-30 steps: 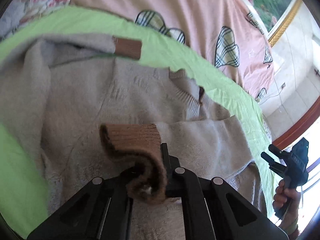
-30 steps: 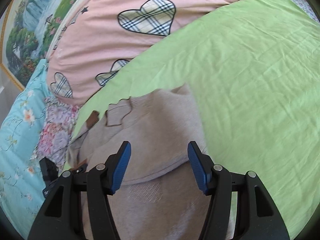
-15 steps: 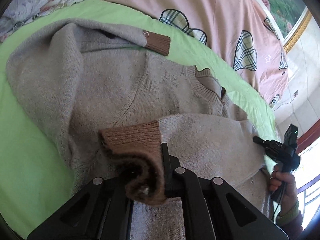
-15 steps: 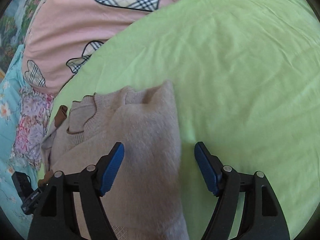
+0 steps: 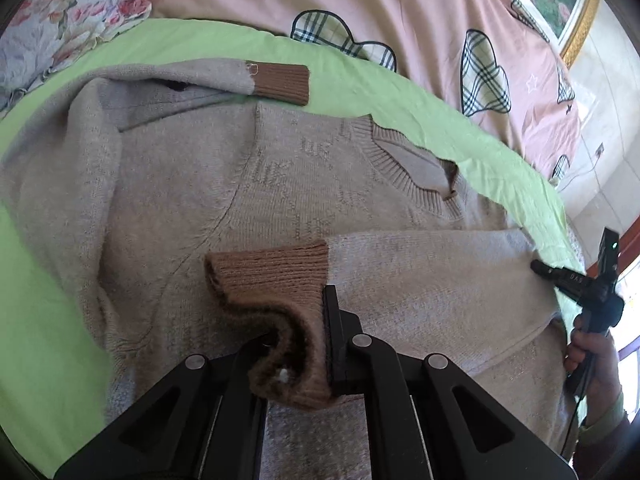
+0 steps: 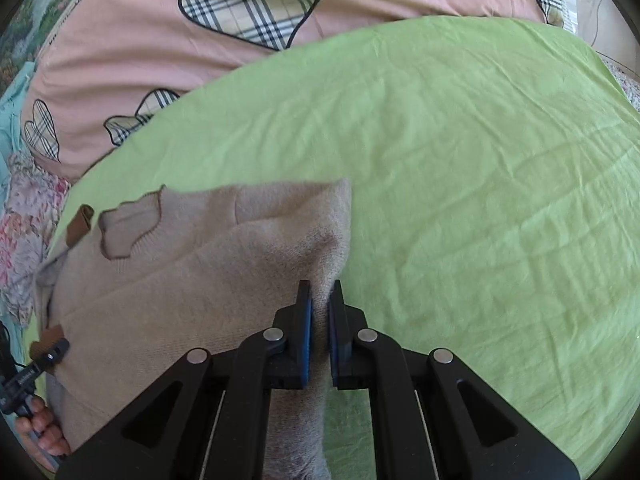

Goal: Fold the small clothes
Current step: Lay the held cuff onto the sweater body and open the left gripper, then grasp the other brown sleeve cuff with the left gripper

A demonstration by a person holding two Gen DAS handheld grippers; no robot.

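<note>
A beige knit sweater (image 5: 248,184) with brown ribbed cuffs lies on the green sheet (image 5: 36,300). My left gripper (image 5: 298,332) is shut on the brown cuff (image 5: 276,276) of one sleeve, which is laid across the sweater's front. The other sleeve's cuff (image 5: 282,84) lies at the far edge. In the right wrist view my right gripper (image 6: 320,300) is shut on the sweater's folded right edge (image 6: 320,256), at the shoulder side. The right gripper also shows in the left wrist view (image 5: 580,284), at the sweater's right edge.
The green sheet (image 6: 480,200) spreads wide to the right of the sweater. A pink quilt with plaid hearts (image 6: 248,8) lies behind it, and floral bedding (image 5: 60,12) at the far left. The left gripper and hand show at the right wrist view's lower left (image 6: 28,376).
My right gripper moved to the sweater's right edge and closed on it. My left gripper kept hold of the cuff and carried the sleeve across the sweater's front.
</note>
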